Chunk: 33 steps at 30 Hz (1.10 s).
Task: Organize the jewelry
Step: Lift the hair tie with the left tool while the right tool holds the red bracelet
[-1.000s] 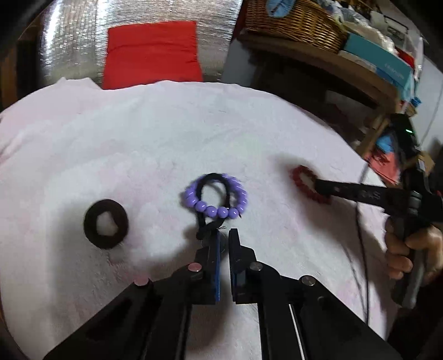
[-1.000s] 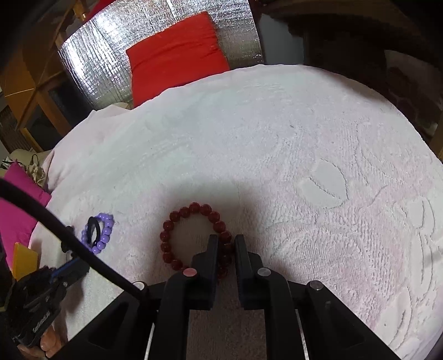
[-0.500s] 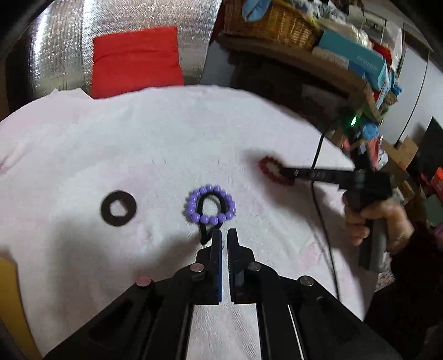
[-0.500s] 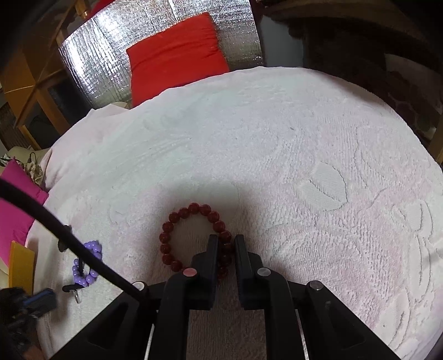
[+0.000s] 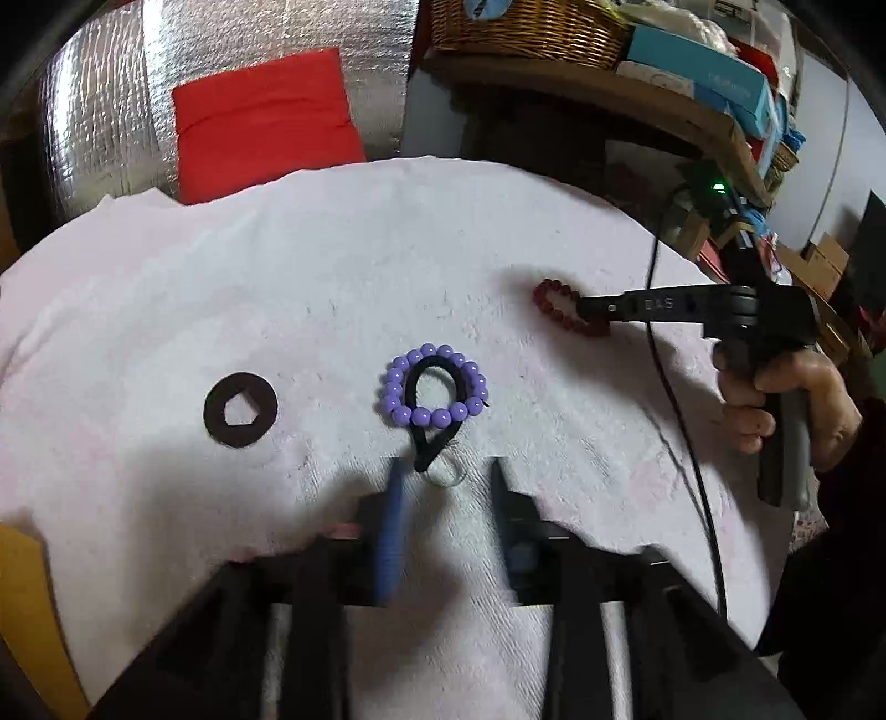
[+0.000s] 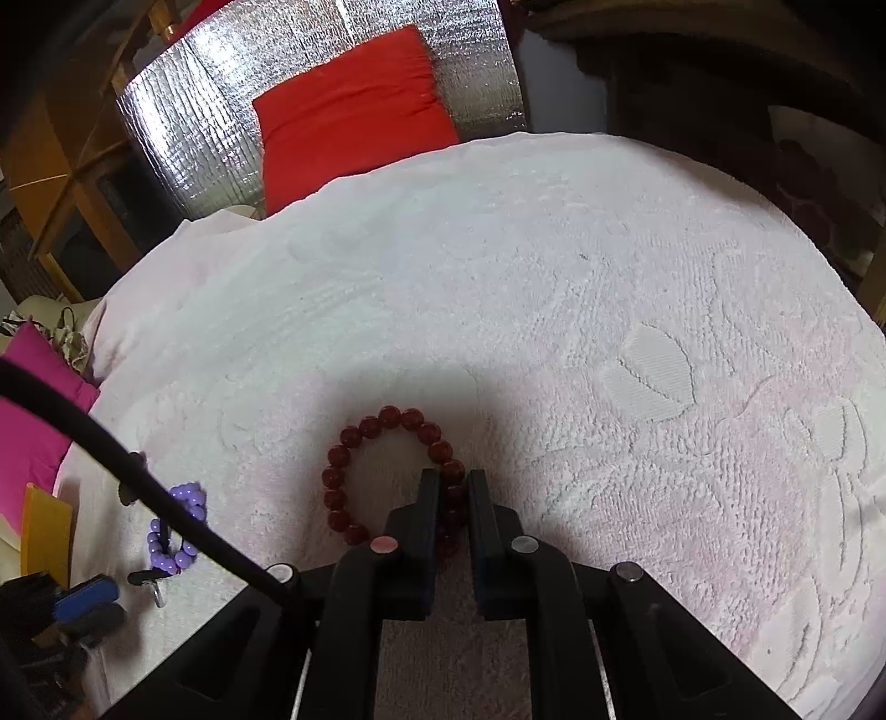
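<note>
The left gripper (image 5: 443,471) has just spread its fingers, letting go of the black loop (image 5: 429,410), which now lies free on the white towel (image 5: 332,288) inside the purple bead bracelet (image 5: 434,387): that piece looks placed. The right gripper (image 6: 454,487) still pinches the red bead bracelet (image 6: 387,476). The wicker basket (image 5: 526,27) sits on a shelf, its contents unclear
</note>
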### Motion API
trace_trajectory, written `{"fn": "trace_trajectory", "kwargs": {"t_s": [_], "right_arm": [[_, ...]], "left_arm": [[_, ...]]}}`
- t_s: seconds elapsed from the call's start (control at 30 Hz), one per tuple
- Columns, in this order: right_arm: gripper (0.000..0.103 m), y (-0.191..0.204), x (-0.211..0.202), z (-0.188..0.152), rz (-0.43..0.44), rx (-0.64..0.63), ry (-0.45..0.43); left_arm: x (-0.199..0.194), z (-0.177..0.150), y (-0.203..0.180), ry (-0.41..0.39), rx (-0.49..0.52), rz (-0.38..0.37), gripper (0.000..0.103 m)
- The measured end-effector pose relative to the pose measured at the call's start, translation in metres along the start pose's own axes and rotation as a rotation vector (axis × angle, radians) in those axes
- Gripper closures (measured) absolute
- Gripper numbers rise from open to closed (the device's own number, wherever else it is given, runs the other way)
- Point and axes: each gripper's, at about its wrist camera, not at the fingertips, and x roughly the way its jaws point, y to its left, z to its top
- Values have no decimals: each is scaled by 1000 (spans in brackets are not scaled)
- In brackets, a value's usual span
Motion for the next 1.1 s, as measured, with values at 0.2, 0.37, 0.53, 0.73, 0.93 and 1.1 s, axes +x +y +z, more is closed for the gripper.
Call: {"fn": "trace_trajectory", "kwargs": {"t_s": [0.2, 0.37, 0.53, 0.73, 0.93, 1.1], "right_arm": [[93, 0, 1, 1, 1, -2, 0], [93, -1, 0, 0, 2, -5, 0], [93, -1, -1, -1, 3, -10, 2], [93, 2, -5, -3, 12, 4, 7], [93, 6, -16, 1, 78, 31, -2], [93, 13, -31, 3, 180, 45, -37]], "left_arm": [[13, 4, -2, -11, -8, 14, 55], [30, 5, -4, 27, -11, 4, 80], [24, 6, -6, 17, -14, -4, 80], [-11, 9, -2, -17, -38, -72, 80], [-38, 2, 26, 3, -197, -109, 81], [-51, -4, 44, -33, -265, -60, 81]]}}
